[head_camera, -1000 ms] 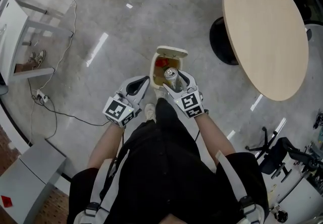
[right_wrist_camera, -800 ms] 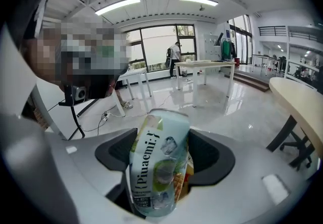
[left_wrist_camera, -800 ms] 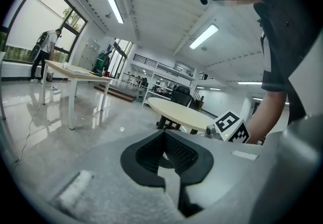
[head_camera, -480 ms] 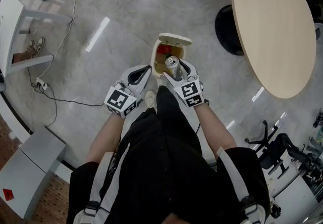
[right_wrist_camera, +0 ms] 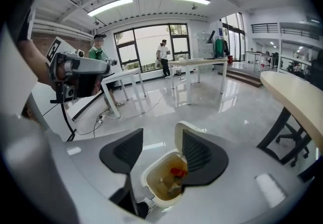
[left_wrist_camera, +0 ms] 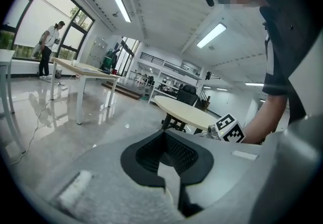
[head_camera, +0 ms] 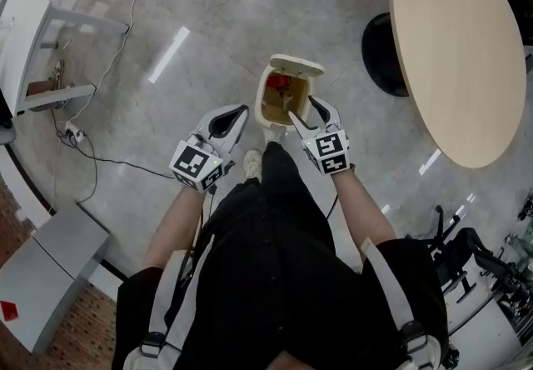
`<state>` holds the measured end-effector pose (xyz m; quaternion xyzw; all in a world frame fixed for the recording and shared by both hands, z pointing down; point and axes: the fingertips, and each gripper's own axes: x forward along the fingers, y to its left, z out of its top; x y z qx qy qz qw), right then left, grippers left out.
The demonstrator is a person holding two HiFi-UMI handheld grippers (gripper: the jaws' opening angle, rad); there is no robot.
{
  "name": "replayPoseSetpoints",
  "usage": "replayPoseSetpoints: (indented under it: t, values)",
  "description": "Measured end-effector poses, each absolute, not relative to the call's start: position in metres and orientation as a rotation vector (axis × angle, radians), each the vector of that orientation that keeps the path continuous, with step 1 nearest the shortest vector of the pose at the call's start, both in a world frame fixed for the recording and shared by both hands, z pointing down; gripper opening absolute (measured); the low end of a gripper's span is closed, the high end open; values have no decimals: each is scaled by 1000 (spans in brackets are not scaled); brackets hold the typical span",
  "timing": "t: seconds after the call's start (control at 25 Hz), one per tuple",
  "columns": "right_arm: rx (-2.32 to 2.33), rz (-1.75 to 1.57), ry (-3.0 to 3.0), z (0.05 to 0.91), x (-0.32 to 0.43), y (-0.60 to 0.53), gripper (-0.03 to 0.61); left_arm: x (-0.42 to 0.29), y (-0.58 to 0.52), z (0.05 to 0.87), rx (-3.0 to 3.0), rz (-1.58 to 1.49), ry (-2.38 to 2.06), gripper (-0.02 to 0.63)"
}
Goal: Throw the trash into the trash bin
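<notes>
Since the earlier frame the silver drink can has left the right gripper [right_wrist_camera: 161,140] [head_camera: 301,110], which has moved a little toward the right of the head view. Its jaws have just been closing and now stand partly apart with nothing between them. Through the gap, the right gripper view looks down into the cream plastic trash bin [right_wrist_camera: 146,180] [head_camera: 265,102]. This gripper hangs over the bin's near rim, tilted downward.

Inside the bin, a red piece of trash [right_wrist_camera: 177,171] [head_camera: 283,82] lies on the brownish bottom. Pale pieces beside it cannot be identified. The bin's hinged lid [head_camera: 297,66] stands raised at the far side.

The left gripper [left_wrist_camera: 163,134] [head_camera: 237,114] is beside the bin, to its left in the head view. Its jaws are together at the tips and hold nothing.

The bin stands on the polished grey concrete floor [head_camera: 166,27], directly in front of the person's white shoe [head_camera: 247,162]. A round beige-topped table [head_camera: 450,35] stands apart to the right.
</notes>
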<state>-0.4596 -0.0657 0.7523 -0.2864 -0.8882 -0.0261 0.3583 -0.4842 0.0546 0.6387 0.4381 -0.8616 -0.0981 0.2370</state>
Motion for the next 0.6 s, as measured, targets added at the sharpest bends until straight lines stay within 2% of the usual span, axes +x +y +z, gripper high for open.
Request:
replayPoseSetpoints:
  t: [0.16,0.32,0.6]
  values:
    - [-651,-76,-2387,729,-476,-87,200,-488,66,629,1179,-282,-2396,0]
    - [-588,-72,-2509,687,-481,-98,118,-486,73,607,1181,-284,-2452,0]
    - [-553,-56,-2736,591,-482,-90,62,-495,85,545,1263,-285,-2585,0]
